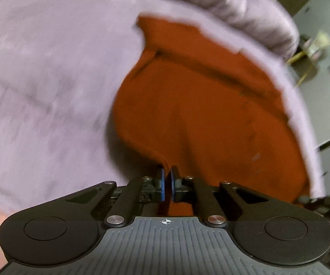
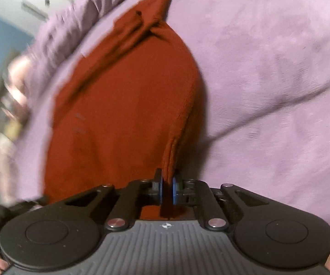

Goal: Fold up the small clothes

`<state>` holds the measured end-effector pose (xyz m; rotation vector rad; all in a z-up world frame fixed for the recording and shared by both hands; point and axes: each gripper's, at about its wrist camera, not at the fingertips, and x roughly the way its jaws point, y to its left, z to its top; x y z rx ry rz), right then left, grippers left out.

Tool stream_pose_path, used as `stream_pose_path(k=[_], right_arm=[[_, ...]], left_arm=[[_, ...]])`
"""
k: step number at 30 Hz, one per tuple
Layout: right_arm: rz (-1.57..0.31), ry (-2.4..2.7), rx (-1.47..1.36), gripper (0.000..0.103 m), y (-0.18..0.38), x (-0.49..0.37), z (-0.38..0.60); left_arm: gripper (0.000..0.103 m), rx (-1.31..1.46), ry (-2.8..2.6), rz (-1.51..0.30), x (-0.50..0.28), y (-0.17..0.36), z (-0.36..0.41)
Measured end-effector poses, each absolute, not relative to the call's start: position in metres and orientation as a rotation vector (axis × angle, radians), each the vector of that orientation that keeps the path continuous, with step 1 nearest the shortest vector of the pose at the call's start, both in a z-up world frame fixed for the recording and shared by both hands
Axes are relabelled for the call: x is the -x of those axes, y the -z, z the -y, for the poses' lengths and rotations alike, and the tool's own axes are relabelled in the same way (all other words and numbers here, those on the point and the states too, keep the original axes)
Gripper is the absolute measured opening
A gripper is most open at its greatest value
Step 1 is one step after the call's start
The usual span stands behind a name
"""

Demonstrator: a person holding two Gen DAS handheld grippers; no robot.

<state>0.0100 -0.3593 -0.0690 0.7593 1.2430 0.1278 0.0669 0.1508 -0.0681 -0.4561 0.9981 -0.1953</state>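
A rust-orange garment point(image 1: 199, 105) hangs lifted over a lilac blanket point(image 1: 46, 80). My left gripper point(image 1: 167, 183) is shut on the garment's near edge, with cloth pinched between its blue pads. In the right wrist view the same garment point(image 2: 119, 105) stretches away from me, with a bunched fold at its far end. My right gripper point(image 2: 167, 189) is shut on a gathered hem of it. The lilac blanket point(image 2: 268, 80) lies under the garment. Both views are blurred by motion.
The blanket's ruffled far edge point(image 1: 256, 16) runs along the top right, with room walls and blurred furniture point(image 1: 313, 45) beyond. In the right wrist view a blue wall point(image 2: 2, 27) and blurred objects point(image 2: 11, 91) are at the left.
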Motion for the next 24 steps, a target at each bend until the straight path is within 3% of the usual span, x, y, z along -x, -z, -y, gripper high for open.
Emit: stream_pose_path(k=[5, 13, 16, 17, 20, 24], right_arm=[[-1.104, -0.206, -0.913, 0.006, 0.049, -0.049, 0.357], [-1.028, -0.101, -0.689, 0.006, 0.054, -0.135, 0.330], [-1.014, -0.041, -0.591, 0.016, 0.054, -0.144, 0.327], [-1.007, -0.041, -0.554, 0.029, 0.052, -0.144, 0.326], [-0.948, -0.082, -0.454, 0.049, 0.042, -0.134, 0.327], [-0.957, -0.129, -0.271, 0.051, 0.045, -0.132, 0.321]], left_arm=[[0.007, 0.529, 0.218, -0.853, -0.103, 0.032, -0.159], [0.007, 0.425, 0.033, -0.840, -0.172, 0.053, -0.151], [0.008, 0.415, -0.007, -0.839, -0.170, 0.056, -0.157], [0.015, 0.413, -0.016, -0.828, -0.170, 0.054, -0.160], [0.039, 0.403, 0.012, -0.794, -0.162, 0.051, -0.171], [0.043, 0.338, 0.112, -0.831, -0.166, 0.063, -0.165]])
